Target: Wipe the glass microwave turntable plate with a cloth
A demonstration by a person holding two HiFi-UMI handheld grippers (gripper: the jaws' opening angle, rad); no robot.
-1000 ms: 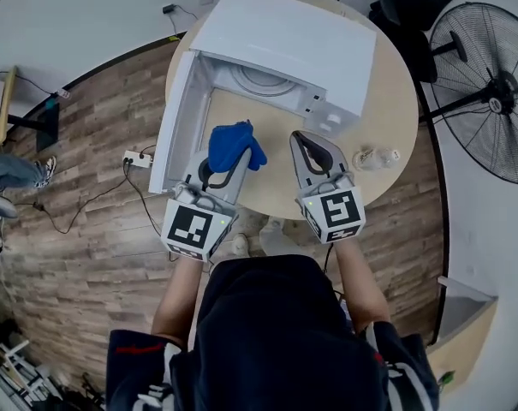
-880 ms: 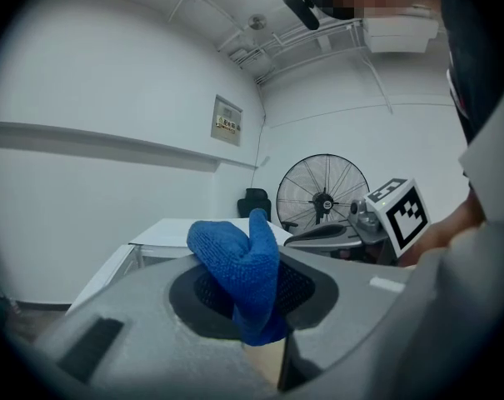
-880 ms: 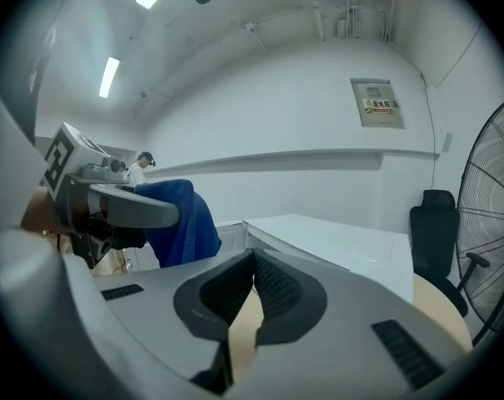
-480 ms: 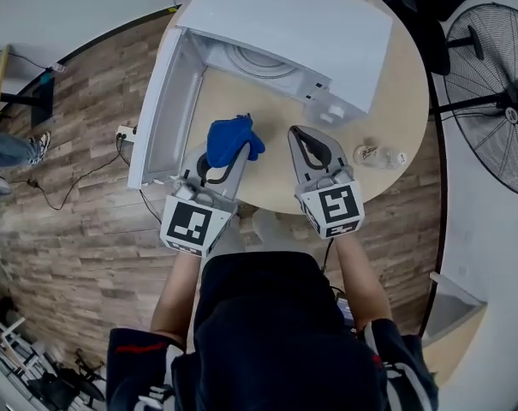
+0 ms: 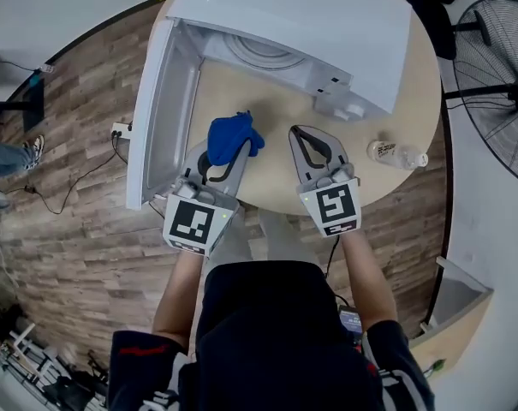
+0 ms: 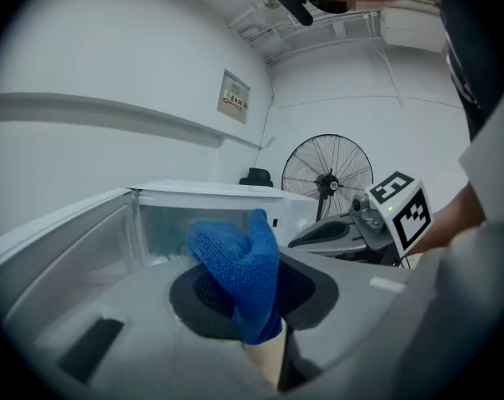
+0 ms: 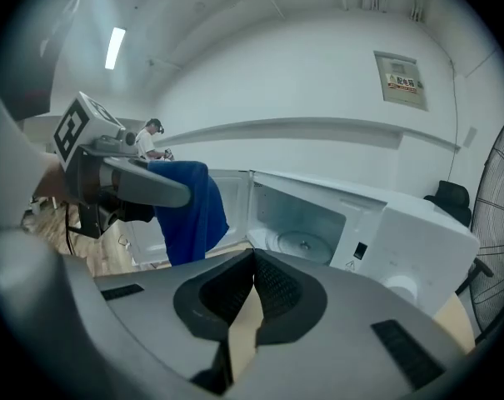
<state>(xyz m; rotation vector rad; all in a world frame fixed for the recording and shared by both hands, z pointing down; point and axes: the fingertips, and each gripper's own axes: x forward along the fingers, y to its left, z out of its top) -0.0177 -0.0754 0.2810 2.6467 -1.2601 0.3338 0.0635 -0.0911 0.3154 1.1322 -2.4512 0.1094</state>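
While the microwave (image 5: pixel 310 15) stands on the far part of the round tabletop (image 5: pixel 413 101), its door (image 5: pixel 151 118) hangs wide open to the left, reaching out past the tabletop's left edge. Inside the open cavity the glass plate (image 5: pixel 259 51) lies flat on the oven floor. Nothing touches it, and the right gripper view shows it as a pale round disc deep in the box.

Both grippers hover over the near edge of the tabletop, side by side and pointing toward the oven's opening, well short of the plate. The left gripper (image 5: pixel 235 150) has its claw clamped on a blue cloth (image 5: pixel 233 137). The cloth bunches up in a lump above the pads, and a flap hangs down below them. It sits just in front of the cavity, near the hinge side of the door.

The right gripper (image 5: pixel 312 144) has its claw pressed together, tip against tip, with nothing between the pads. It stands apart from the cloth and from the oven's front panel.

A clear bottle (image 5: pixel 395 154) lies on its side near the right edge of the tabletop. A standing fan (image 5: pixel 498 58) stands on the floor beyond that edge.
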